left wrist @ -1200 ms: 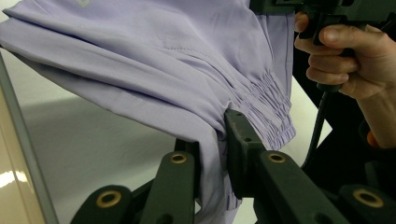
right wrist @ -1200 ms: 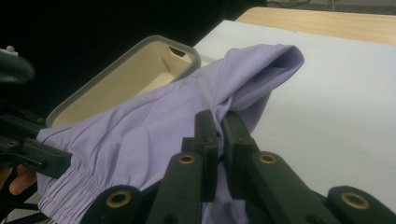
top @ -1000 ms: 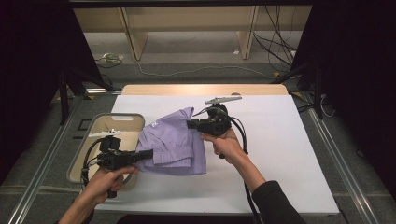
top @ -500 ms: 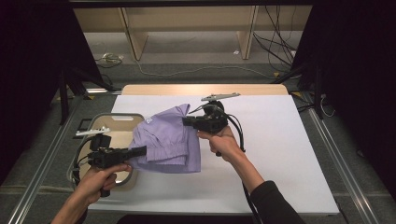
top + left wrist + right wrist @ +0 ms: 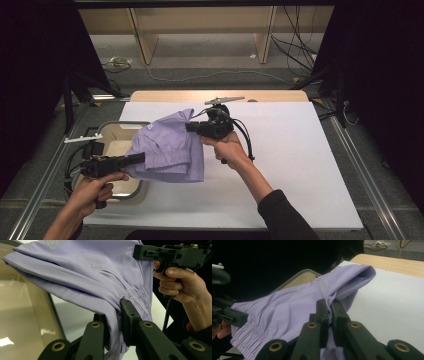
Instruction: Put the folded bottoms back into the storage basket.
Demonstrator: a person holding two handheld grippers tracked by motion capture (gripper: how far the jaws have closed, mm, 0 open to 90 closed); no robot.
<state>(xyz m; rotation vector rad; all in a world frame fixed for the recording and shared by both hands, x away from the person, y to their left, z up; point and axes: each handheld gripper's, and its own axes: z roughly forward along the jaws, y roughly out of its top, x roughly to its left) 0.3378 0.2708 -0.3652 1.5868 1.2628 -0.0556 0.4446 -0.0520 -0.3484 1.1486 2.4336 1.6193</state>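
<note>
Two grippers held a lilac garment (image 5: 170,147) aloft between them, over the left part of the white table (image 5: 300,165) and the beige tray (image 5: 117,131) at its left edge. Left gripper (image 5: 117,322) clamped the gathered waistband; right gripper (image 5: 329,311) pinched a fold near the far end. Bare table lay open to the right. A pale printed logo on the cloth was too small to read.

There was one lilac garment (image 5: 170,150) with an elasticated hem, and one beige tray (image 5: 116,137) with a grey rim. Two claws were counted, a left claw (image 5: 136,159) and a right claw (image 5: 192,127), each in one of the person's two hands. One white worktop (image 5: 300,160) carried the lot.
</note>
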